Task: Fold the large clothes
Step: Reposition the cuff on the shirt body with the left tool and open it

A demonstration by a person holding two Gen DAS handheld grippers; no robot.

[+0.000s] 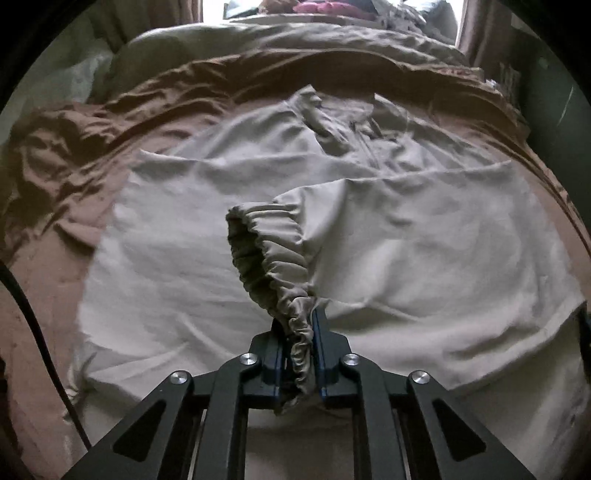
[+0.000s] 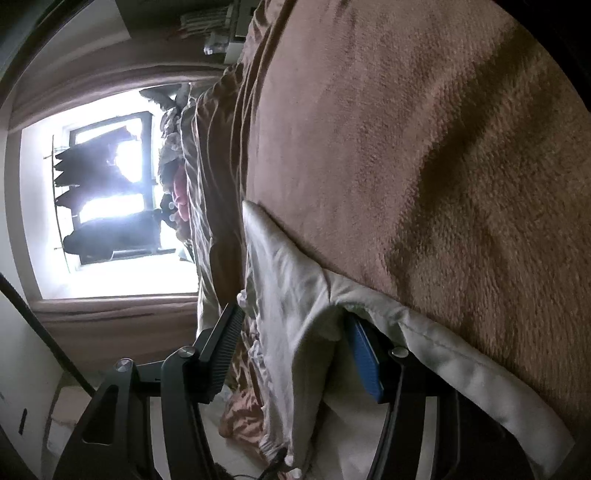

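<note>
A large cream garment [image 1: 177,236] lies spread on a brown blanket [image 1: 66,162] on the bed. My left gripper [image 1: 298,321] is shut on the garment's gathered elastic cuff [image 1: 269,266], holding the sleeve folded across the body. In the right wrist view, rolled sideways, my right gripper [image 2: 291,325] is open, its jaws standing wide on either side of the garment's hem edge [image 2: 295,295]. The right finger's blue pad [image 2: 365,362] lies under the cloth, between garment and blanket [image 2: 424,147]. The left finger [image 2: 225,343] stands clear of the cloth.
A beige duvet [image 1: 258,40] is bunched at the far end of the bed, with pink items [image 1: 325,7] beyond. A bright window [image 2: 110,192] with dark hanging clothes and curtains shows behind the bed. A black cable [image 1: 33,317] runs at the left.
</note>
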